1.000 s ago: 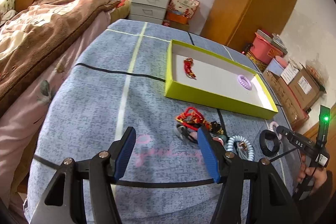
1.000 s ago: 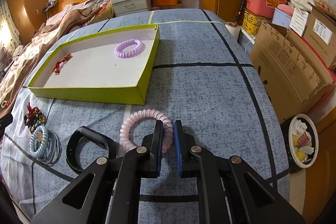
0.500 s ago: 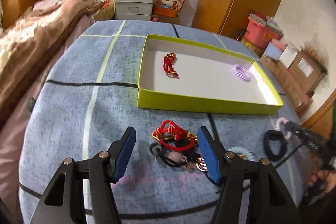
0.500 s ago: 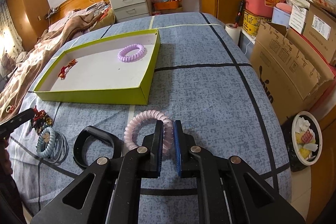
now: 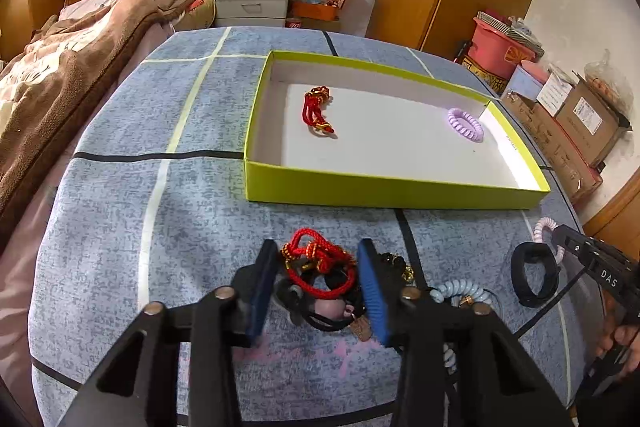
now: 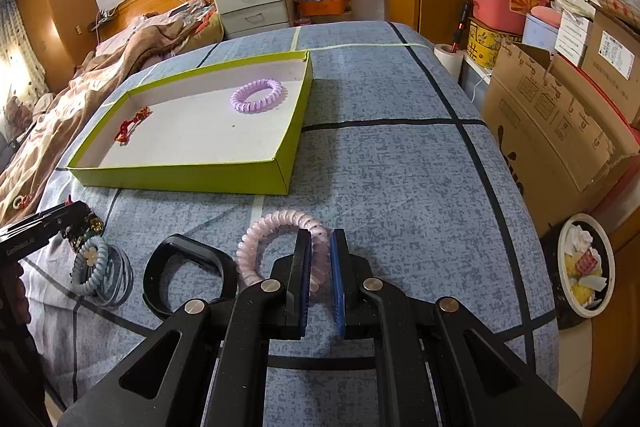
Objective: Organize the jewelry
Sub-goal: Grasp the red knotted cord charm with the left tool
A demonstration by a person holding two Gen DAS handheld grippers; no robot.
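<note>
My left gripper (image 5: pixel 318 287) is open, its blue pads on either side of a red cord bracelet (image 5: pixel 320 263) that lies on a pile of dark jewelry. My right gripper (image 6: pixel 320 281) is shut on a pink spiral hair tie (image 6: pixel 280 235) and holds it just over the blue cloth. A lime-green tray (image 5: pixel 392 193) holds a red cord piece (image 5: pixel 316 109) and a purple spiral tie (image 5: pixel 466 123). The tray also shows in the right wrist view (image 6: pixel 184 175).
A black band (image 6: pixel 180 275) and a light-blue spiral tie (image 6: pixel 94 263) lie left of my right gripper. A bed (image 5: pixel 60 75) is at left; cardboard boxes (image 6: pixel 560 115) and a bin (image 6: pixel 584 267) stand off the table's right edge.
My left gripper has moved right and down over the jewelry pile, and its jaws have narrowed around the red bracelet. My right gripper has stayed shut on the pink tie, lifting slightly.
</note>
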